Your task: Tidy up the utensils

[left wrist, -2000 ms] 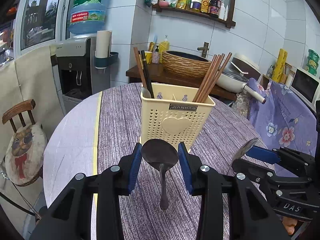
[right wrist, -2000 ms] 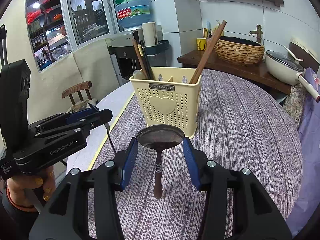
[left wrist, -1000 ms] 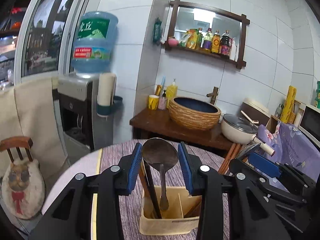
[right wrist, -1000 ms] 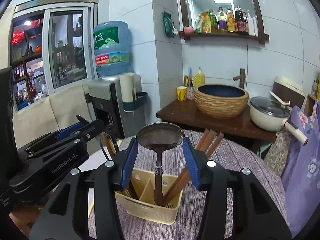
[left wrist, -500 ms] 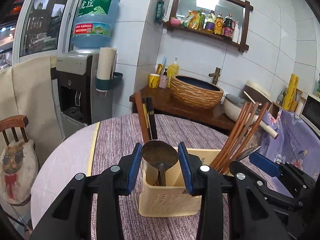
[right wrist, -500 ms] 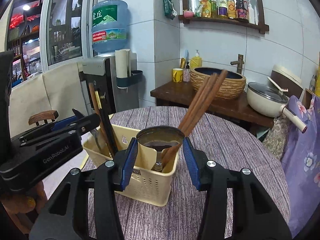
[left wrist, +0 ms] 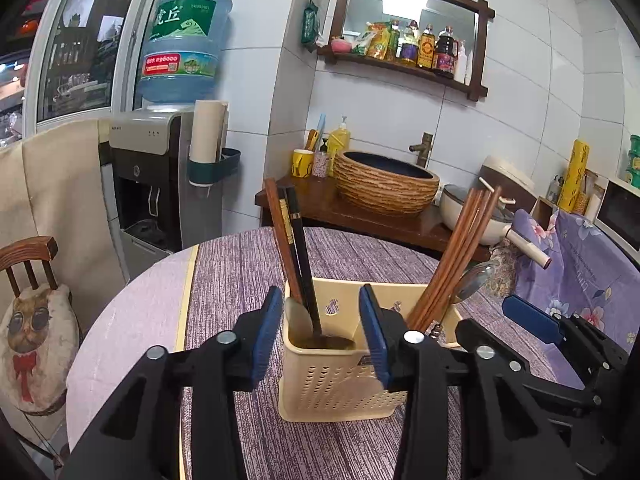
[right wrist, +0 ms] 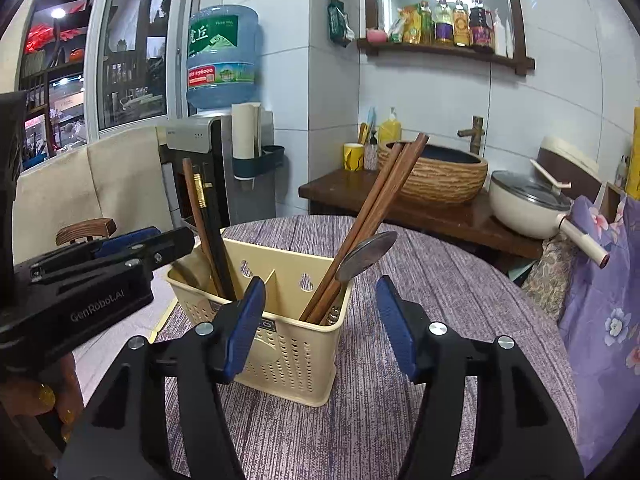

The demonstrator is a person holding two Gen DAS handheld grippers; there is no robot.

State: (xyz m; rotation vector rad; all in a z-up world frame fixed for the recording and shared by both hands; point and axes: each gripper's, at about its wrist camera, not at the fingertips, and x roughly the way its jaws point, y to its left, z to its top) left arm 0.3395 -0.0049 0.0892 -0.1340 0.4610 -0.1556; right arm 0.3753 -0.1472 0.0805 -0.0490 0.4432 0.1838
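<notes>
- The left gripper (left wrist: 320, 334) hangs over the near rim of the cream utensil caddy (left wrist: 332, 380), its blue pads spread wide with nothing between them.
- The right gripper (right wrist: 320, 320) is likewise gaping, its two fingers parted on either side of the caddy's near corner and touching no utensil.
- The caddy stands upright on the purple striped tablecloth (right wrist: 440, 280) of a round table, and a divider splits it into compartments.
- In the left wrist view, the left-hand compartment holds a spoon (left wrist: 298, 316), bowl up, at 12 o'clock from the gripper, leaning beside dark chopsticks (left wrist: 296, 240) that tilt toward 11 o'clock.
- A dark rounded shape lies low in that same compartment; it may be a second spoon bowl, though the view is too murky to be sure.
- The right-hand compartment holds a bundle of brown wooden chopsticks (right wrist: 376, 216) leaning toward 1 o'clock, with a metal spoon (right wrist: 370, 254) resting against them, bowl up.
- In the right wrist view the left gripper's black body enters from 9 o'clock, level with the caddy's left wall.
- Beyond the table, at 12 o'clock, a woven basin (left wrist: 386, 182) sits on a wooden counter; a water dispenser (left wrist: 160, 176) with a blue bottle stands at 10 o'clock.
- A white lidded pan (right wrist: 528, 208) rests on the counter at 2 o'clock.
</notes>
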